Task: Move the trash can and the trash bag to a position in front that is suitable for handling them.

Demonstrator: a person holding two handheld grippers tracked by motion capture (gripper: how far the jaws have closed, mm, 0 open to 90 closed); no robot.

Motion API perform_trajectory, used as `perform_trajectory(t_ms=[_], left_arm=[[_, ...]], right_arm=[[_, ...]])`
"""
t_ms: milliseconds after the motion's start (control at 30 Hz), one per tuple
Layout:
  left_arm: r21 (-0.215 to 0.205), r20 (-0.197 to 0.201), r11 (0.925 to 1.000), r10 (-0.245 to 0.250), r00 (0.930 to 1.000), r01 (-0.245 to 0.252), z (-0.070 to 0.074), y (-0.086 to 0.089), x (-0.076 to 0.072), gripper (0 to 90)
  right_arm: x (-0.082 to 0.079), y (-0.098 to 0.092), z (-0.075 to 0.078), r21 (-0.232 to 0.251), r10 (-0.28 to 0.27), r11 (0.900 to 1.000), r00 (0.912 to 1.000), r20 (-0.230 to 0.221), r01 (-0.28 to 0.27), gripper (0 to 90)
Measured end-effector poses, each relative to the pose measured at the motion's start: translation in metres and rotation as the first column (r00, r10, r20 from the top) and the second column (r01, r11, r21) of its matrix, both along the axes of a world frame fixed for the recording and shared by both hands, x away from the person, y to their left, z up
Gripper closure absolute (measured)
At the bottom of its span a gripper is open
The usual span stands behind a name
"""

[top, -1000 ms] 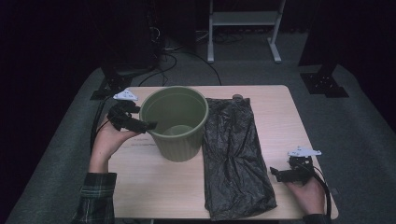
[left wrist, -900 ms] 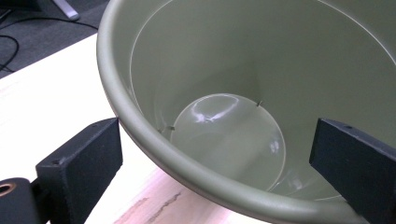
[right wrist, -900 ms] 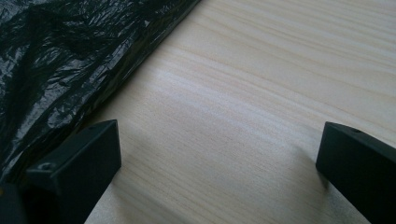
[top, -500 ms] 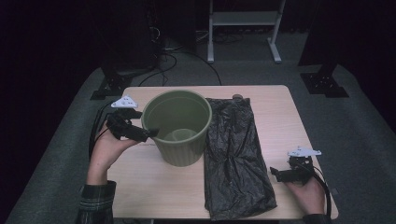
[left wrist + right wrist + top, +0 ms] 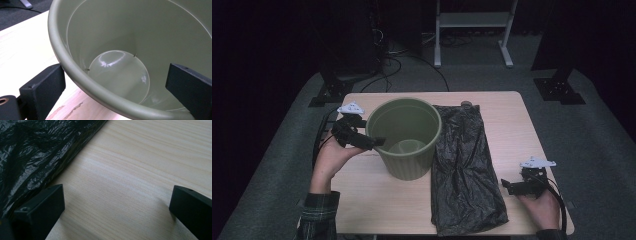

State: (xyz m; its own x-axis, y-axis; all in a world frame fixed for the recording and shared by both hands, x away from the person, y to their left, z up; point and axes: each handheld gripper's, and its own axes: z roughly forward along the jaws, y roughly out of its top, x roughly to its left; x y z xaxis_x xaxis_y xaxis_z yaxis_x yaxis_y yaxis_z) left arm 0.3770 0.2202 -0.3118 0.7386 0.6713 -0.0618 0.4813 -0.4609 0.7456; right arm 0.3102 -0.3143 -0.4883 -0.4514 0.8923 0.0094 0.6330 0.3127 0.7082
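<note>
L gripper (image 5: 371, 143) has closed in on round olive-green plastic bin (image 5: 404, 137) at table centre-left; jaws wide, straddling rim, not clamped yet. R gripper (image 5: 510, 187) unchanged, jaws apart beside crumpled black plastic bag (image 5: 464, 170). Grasp imminent, prob.

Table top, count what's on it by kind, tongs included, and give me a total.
Green bin: 1
Black plastic bag: 1
Tongs: 2, left tongs and right tongs
Total: 4

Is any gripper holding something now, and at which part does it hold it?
Nothing is clamped yet. The left gripper is open, its jaws on either side of the green bin's rim. The right gripper is open above the table.
</note>
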Motion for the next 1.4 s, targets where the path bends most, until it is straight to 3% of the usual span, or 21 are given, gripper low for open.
perform_trajectory(t_ms=[200,367,633,900,1233,1400], left_arm=[[-0.014,0.005,0.9997,-0.019,0.9998,0.019,-0.001,-0.005,-0.01,1.5],[-0.039,0.013,0.9985,-0.037,0.9992,0.038,-0.004,-0.01,-0.023,1.5],[-0.044,0.031,0.9955,-0.083,0.9961,0.084,-0.006,-0.025,-0.048,1.5],[-0.001,0.04,0.9919,-0.127,0.9911,0.127,-0.005,-0.045,-0.063,1.5],[-0.005,0.05,0.9932,-0.115,0.9921,0.116,-0.004,-0.044,-0.06,1.5],[-0.032,0.081,0.995,-0.092,0.9925,0.094,0.007,-0.033,-0.062,1.5]], right_arm=[[0.0,0.0,0.0,0.001,-0.001,1.0,1.0,0.0,0.001,0.0],[0.0,0.0,0.0,0.0,0.0,1.0,1.0,0.0,0.0,0.0],[0.0,0.0,0.0,-0.001,0.0,1.0,1.0,0.002,0.0,0.0],[0.0,0.0,0.0,-0.002,0.001,1.0,1.0,0.003,-0.001,0.0],[0.0,0.0,0.0,-0.002,0.001,1.0,1.0,0.002,-0.001,0.0],[0.0,0.0,0.0,-0.001,0.001,1.0,1.0,0.002,-0.001,0.0]])
